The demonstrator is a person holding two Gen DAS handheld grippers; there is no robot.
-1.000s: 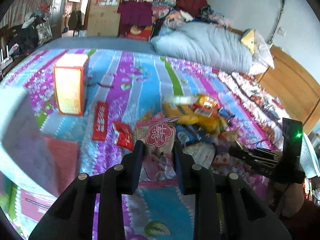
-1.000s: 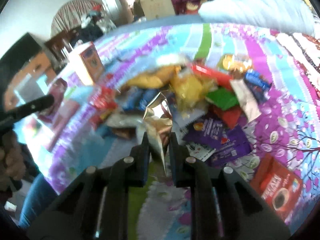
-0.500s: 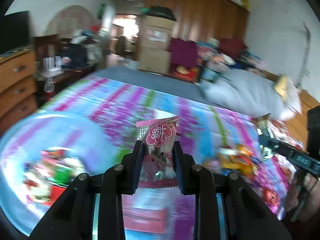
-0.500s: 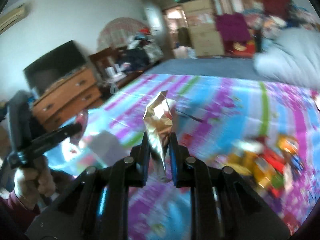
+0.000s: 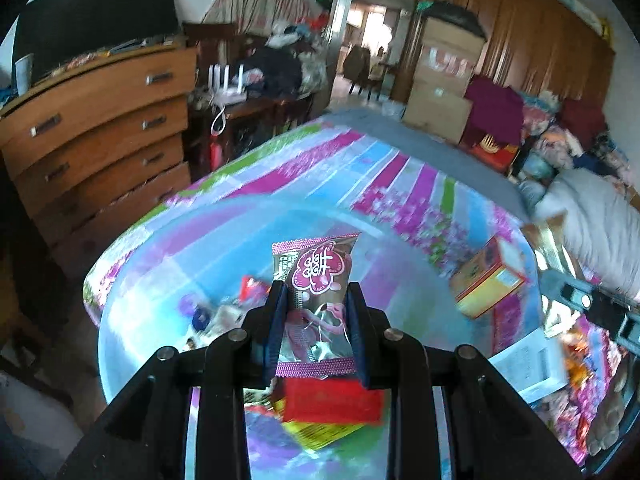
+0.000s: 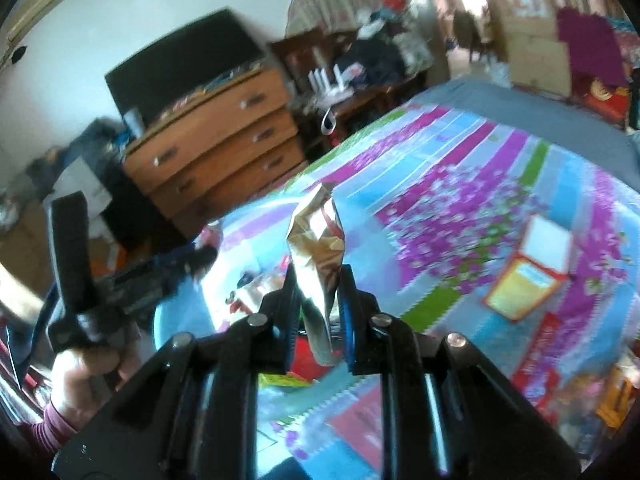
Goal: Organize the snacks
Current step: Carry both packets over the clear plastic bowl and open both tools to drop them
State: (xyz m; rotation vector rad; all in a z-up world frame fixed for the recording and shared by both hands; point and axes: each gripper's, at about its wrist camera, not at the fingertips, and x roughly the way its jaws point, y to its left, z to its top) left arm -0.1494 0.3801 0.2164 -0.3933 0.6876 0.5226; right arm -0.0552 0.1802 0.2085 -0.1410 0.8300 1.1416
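My left gripper [image 5: 316,304] is shut on a pink snack packet [image 5: 316,284] with a flower logo, held upright above a pale blue plastic tub [image 5: 168,276] that holds several snacks. My right gripper [image 6: 318,288] is shut on a crumpled gold foil packet [image 6: 318,248], held above the same blue tub [image 6: 176,316] at the bed's corner. The left gripper and the hand that holds it show at the left of the right wrist view [image 6: 80,280]. The right gripper shows at the right edge of the left wrist view [image 5: 592,304].
An orange box [image 5: 486,284] stands on the striped bedspread [image 5: 360,176] right of the tub; it also shows in the right wrist view [image 6: 528,280]. A white box [image 5: 528,364] and loose packets lie near it. A wooden chest of drawers [image 5: 96,140] stands left of the bed.
Both grippers have swung left from the snack pile to the bed corner, each with its packet still held. The blue tub is now below them.
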